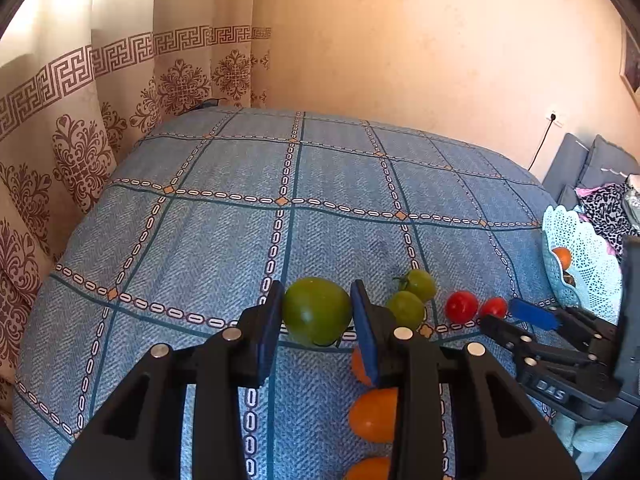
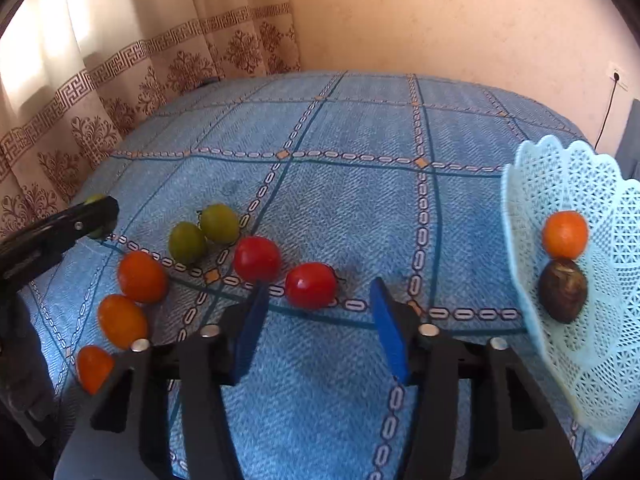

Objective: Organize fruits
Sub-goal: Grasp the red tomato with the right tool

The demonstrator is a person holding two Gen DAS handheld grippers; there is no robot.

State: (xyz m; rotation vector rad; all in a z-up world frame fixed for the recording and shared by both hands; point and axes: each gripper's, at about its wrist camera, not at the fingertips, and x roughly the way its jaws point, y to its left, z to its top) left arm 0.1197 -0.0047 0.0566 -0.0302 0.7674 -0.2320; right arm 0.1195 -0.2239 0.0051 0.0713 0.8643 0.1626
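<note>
My left gripper [image 1: 317, 300] is shut on a large green tomato [image 1: 316, 310], held just above the blue checked cloth [image 1: 240, 240]. Two small green tomatoes [image 2: 219, 223], two red tomatoes [image 2: 257, 258] and three orange ones [image 2: 142, 276] lie on the cloth in a loose row. My right gripper [image 2: 319, 284] is open just in front of the nearer red tomato [image 2: 310, 285], and its blue pads [image 2: 252, 320] do not touch it. A pale blue lattice basket [image 2: 520, 184] at the right holds an orange fruit [image 2: 565, 234] and a dark brown one [image 2: 563, 290].
A patterned curtain [image 1: 80, 140] hangs along the left edge of the cloth-covered surface and a peach wall [image 1: 400, 60] stands behind it. A grey sofa with clothes [image 1: 600, 176] is beyond the basket. The far half of the cloth carries no fruit.
</note>
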